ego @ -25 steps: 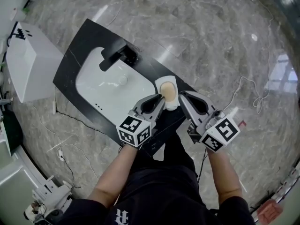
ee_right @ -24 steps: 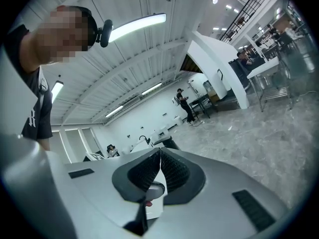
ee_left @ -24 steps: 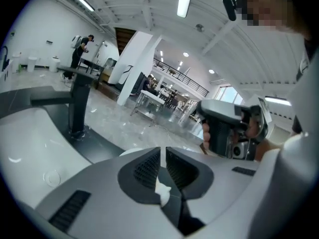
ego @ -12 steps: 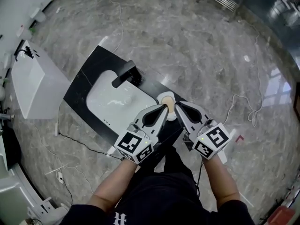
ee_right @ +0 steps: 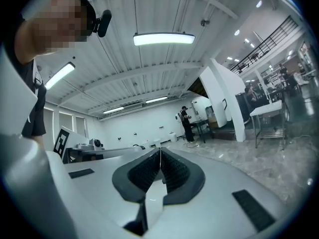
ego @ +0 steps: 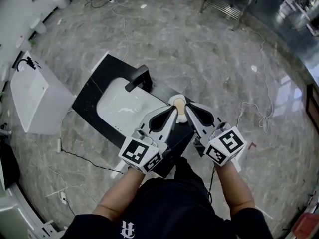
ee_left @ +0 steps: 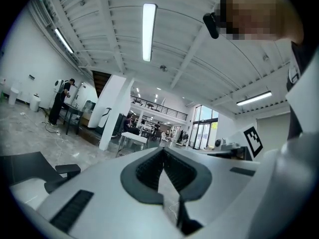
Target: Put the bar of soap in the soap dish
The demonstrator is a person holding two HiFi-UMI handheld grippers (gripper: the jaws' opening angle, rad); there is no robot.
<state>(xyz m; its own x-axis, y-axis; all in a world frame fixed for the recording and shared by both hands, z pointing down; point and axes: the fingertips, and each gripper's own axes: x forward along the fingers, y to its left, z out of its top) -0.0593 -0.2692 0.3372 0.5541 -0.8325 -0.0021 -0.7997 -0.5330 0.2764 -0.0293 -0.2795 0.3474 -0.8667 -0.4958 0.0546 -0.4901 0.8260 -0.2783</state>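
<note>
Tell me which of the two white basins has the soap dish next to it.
The basin set in the black counter, with the soap dish on that counter beside it. The other basin stands alone on the floor at the left.

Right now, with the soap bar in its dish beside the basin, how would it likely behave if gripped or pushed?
The soap bar looks rounded and smooth, so it may slip when squeezed. It seems solid, probably stiff. The soap dish looks small, so a push might slide both.
</note>
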